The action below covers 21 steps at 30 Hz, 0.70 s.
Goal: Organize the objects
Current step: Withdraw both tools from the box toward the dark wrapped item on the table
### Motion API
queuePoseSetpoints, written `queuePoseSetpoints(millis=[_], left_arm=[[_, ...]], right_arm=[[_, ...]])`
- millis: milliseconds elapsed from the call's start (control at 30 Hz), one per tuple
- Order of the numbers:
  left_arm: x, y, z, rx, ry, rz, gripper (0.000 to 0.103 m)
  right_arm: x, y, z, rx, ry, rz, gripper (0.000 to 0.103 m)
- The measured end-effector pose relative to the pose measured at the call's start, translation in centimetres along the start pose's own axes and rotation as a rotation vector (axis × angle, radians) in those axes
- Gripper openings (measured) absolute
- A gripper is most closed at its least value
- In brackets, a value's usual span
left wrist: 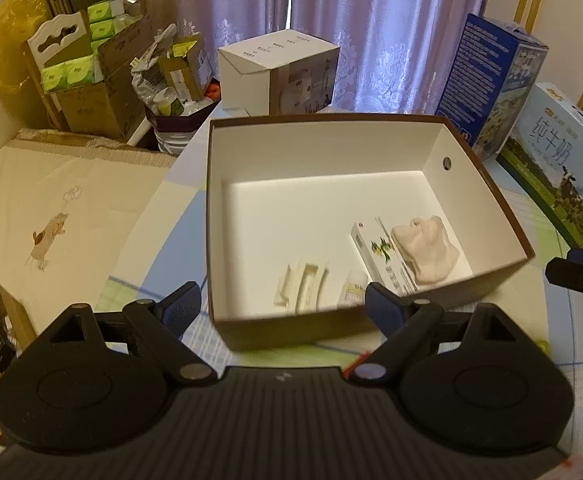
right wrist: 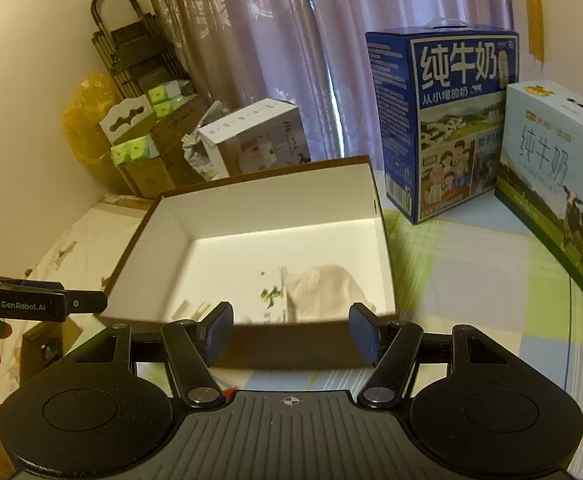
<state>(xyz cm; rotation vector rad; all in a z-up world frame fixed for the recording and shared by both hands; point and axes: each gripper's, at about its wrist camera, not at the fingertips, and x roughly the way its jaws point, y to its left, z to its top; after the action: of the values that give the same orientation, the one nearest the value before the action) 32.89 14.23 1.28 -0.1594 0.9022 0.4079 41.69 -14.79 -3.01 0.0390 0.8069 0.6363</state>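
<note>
Jaws of both the left gripper [left wrist: 282, 302] and right gripper [right wrist: 291, 330] stand apart and empty before the open box [left wrist: 487, 184]. Inside, left to right, lie a pale tray [left wrist: 303, 284], a small carton [left wrist: 383, 258] and a sock [left wrist: 427, 250]. Much looks sorted already. Tall walls leave entry from above only.

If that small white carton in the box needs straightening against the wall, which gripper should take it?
Probably the left. The left gripper hangs open at the open box's near wall, with the white carton just beyond its right finger. The right gripper, also open and empty, lines up more with the pale cloth.
</note>
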Motion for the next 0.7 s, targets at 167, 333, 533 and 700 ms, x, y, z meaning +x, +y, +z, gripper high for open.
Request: queuePoseSetpoints(millis=[167, 333, 533, 700], left_arm=[[-2.1, 0.0, -2.1, -0.008, 0.0, -0.012, 0.087], [-3.7, -0.3, -3.9, -0.005, 0.002, -0.021, 0.087], [-5.1, -0.9, -6.1, 0.006, 0.013, -0.033, 0.087], [-5.6, -1.3, -7.6, 0.012, 0.031, -0.044, 0.087]], right_arm=[[-2.3, 0.8, -1.8, 0.017, -0.004, 0.0, 0.061], [-4.4, 1.4, -3.3, 0.028, -0.016, 0.005, 0.061], [-6.6, 1.8, -5.0, 0.05, -0.028, -0.007, 0.061], [-7.8, 1.7, -6.7, 0.072, -0.02, -0.009, 0.061]])
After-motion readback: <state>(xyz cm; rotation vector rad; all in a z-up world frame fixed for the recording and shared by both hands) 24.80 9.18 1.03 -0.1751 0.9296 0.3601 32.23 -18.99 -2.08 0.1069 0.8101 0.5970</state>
